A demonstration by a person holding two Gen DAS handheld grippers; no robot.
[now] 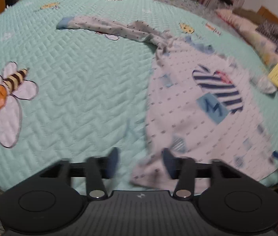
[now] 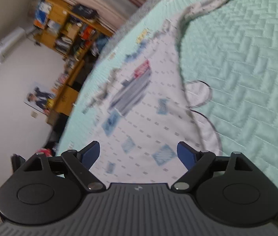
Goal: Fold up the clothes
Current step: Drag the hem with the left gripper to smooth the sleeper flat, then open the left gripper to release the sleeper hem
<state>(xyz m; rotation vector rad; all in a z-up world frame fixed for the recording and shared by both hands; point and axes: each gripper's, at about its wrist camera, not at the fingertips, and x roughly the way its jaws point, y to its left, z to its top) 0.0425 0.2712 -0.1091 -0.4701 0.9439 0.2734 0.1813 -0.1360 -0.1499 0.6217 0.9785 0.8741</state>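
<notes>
White cotton with small grey dashes and blue patches, the garment (image 1: 194, 118) lies spread on the mint quilted bed (image 1: 83, 98), its body flat toward the near edge. It looks like a child's long-sleeved top or sleepsuit, with a striped navy appliqué (image 1: 217, 86) on the chest. One sleeve (image 1: 103, 27), ending in a blue cuff, stretches away across the quilt, twisted where it joins the shoulder.

No fold shows yet: the body is one open layer and the sleeve has not been brought in (the far side of the garment is too blurred to judge, so a tuck there may exist). By my reading the task is at its start, with the laying-out roughly done and all the folding left.

The left gripper (image 1: 140, 164) hangs over the near hem, jaws apart; a corner of cloth lies between the fingers, but the pads do not seem to press on it. The right gripper (image 2: 139, 153) hovers above the lower body of the garment, jaws spread wide and holding nothing.
</notes>
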